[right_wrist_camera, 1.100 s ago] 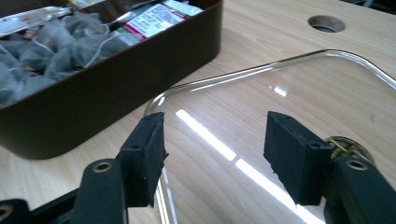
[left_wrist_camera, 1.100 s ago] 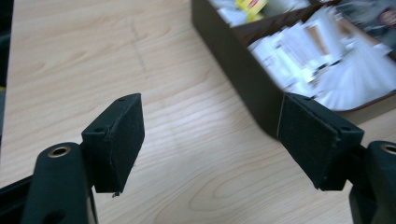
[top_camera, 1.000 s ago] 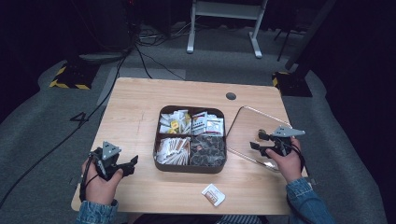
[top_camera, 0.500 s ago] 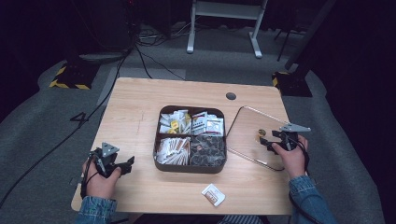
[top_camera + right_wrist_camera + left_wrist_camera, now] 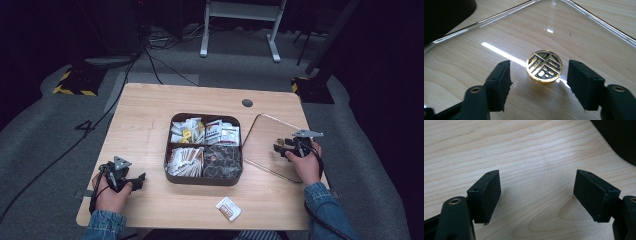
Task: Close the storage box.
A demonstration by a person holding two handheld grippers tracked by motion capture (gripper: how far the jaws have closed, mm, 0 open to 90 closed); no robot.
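Wooden table [image 5: 150, 115]: clear lid [image 5: 584, 32] off the box [image 5: 204, 149]. Right gripper [image 5: 541, 86] gapes astride the gold knob [image 5: 544, 66]; left gripper [image 5: 537, 195] gapes empty.

- In the high view, the print on the sachets in the divided box [image 5: 204, 179] is too small to be read, and the contents of its front right compartment are seen only as a dark patterned mass.
- The small packet [image 5: 228, 208] near the front edge of the worktop [image 5: 150, 115] is too small for its label to be made out.
- The clear lid [image 5: 265, 145] is partly covered by the right gripper [image 5: 280, 148]; in the right gripper view its rim is cut off by the picture's edges.
- In the left gripper view, a dark object [image 5: 621, 137] is cut off at the upper right corner and cannot be identified there.
- The person's forearms are cut off by the bottom edge of the high view.
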